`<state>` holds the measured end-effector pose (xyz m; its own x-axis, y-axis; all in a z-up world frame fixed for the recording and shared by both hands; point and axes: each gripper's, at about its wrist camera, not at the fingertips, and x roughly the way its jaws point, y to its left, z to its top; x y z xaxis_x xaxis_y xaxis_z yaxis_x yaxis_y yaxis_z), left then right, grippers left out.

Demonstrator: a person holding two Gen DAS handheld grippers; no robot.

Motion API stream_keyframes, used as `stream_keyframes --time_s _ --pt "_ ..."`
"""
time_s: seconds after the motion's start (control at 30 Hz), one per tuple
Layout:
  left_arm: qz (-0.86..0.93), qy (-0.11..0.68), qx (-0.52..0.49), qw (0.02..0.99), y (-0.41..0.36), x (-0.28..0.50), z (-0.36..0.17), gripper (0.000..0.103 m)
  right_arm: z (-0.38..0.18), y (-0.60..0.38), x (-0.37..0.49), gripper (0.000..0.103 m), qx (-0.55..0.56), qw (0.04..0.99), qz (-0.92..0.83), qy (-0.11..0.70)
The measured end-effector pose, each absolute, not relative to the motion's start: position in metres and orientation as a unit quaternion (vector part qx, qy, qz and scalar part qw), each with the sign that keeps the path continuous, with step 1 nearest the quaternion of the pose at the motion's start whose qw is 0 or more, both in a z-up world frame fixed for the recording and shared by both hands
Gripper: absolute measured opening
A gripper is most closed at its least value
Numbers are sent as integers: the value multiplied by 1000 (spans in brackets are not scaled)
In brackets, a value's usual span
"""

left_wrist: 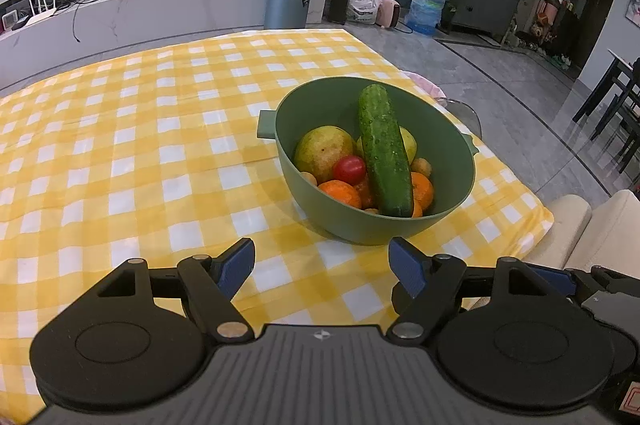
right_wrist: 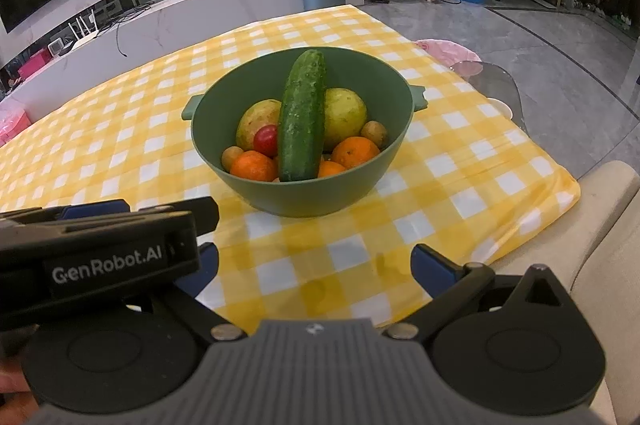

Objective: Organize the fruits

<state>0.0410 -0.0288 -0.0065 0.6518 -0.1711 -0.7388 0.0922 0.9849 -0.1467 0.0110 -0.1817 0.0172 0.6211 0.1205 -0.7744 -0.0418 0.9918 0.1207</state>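
Observation:
A green bowl stands on the yellow checked tablecloth near the table's right edge. In it a cucumber leans upright over pears, oranges, a red tomato and small brown fruits. My left gripper is open and empty, a little short of the bowl. My right gripper is open and empty, also short of the bowl; the left gripper's body lies across its left finger.
The tablecloth stretches to the left and far side. A cream chair stands by the table's right edge. A pink item and a clear chair back are beyond the far right corner.

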Motion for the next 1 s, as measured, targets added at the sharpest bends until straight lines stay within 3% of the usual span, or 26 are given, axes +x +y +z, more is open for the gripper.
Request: stream_keyframes --time_s 1.0 --pt "-81 410 -45 907 -32 40 -10 89 15 -185 10 98 45 900 46 430"
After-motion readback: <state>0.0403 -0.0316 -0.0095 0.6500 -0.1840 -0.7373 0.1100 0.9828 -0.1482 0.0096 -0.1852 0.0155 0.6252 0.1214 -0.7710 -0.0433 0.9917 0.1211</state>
